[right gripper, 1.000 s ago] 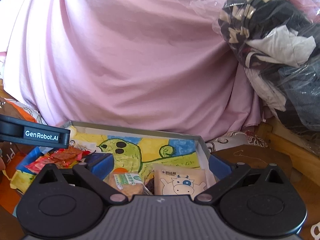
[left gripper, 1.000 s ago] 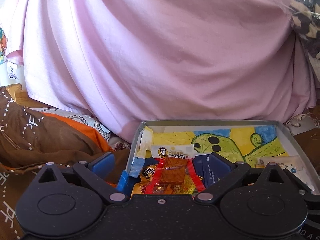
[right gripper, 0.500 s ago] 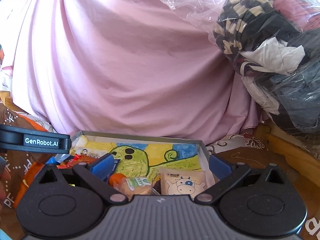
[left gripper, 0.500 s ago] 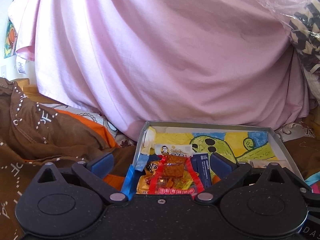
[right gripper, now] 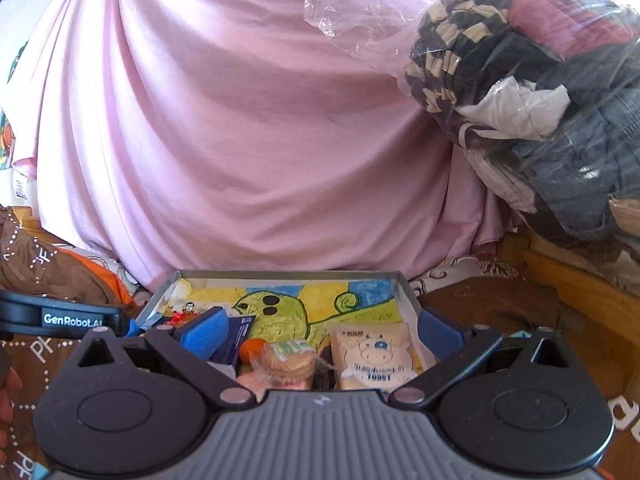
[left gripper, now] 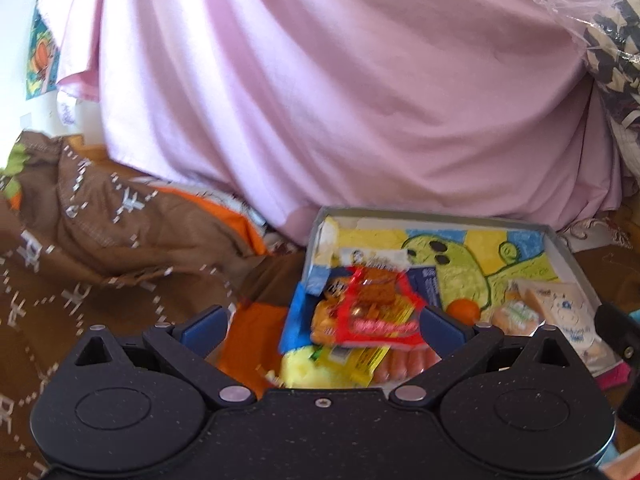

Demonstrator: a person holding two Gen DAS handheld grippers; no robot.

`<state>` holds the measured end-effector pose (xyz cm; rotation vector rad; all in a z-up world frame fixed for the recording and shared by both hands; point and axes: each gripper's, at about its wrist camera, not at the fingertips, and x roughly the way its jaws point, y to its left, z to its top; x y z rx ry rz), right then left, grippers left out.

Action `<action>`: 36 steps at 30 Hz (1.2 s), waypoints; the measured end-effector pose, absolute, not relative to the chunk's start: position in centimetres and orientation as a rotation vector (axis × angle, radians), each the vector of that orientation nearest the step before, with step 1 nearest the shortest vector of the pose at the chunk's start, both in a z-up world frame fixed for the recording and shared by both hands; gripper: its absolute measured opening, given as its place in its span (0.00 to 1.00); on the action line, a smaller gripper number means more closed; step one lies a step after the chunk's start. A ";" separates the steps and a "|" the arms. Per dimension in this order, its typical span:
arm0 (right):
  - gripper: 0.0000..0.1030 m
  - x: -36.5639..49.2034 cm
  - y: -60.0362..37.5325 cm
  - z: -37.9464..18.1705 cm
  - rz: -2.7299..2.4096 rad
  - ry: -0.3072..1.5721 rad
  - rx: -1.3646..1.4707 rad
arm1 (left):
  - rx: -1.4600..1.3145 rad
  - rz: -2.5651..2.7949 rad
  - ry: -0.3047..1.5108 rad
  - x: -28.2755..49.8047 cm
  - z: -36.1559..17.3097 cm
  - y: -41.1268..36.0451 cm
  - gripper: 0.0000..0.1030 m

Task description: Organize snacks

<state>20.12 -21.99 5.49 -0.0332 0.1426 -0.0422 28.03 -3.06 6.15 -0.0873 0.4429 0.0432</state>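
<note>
Left gripper [left gripper: 322,326] spread wide, empty, just short of a red snack packet [left gripper: 374,312] topping the pile at the tray's [left gripper: 440,216] near-left corner, long axis running away from the camera. Right gripper [right gripper: 320,330] likewise spread, empty, above a cow-print toast packet [right gripper: 374,354] lying flat at the tray's right side, top edge pointing away.

Left gripper [left gripper: 322,326] held level, blue-padded fingers [left gripper: 204,326] spread wide, nothing between them. Right gripper [right gripper: 320,330] level too, jaws equally wide and empty. Fingertips of a hand [right gripper: 6,394] visible at left edge.
</note>
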 end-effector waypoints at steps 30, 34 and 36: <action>1.00 11.2 -22.4 2.4 0.066 0.154 0.034 | -0.043 0.016 0.501 17.4 2.6 -0.5 0.99; 1.00 10.6 -22.4 2.1 0.074 0.156 0.035 | -0.012 0.003 0.481 16.8 2.5 -0.7 0.99; 1.00 10.4 -22.5 1.9 0.077 0.160 0.033 | -0.004 -0.001 0.478 16.5 2.5 -0.7 0.99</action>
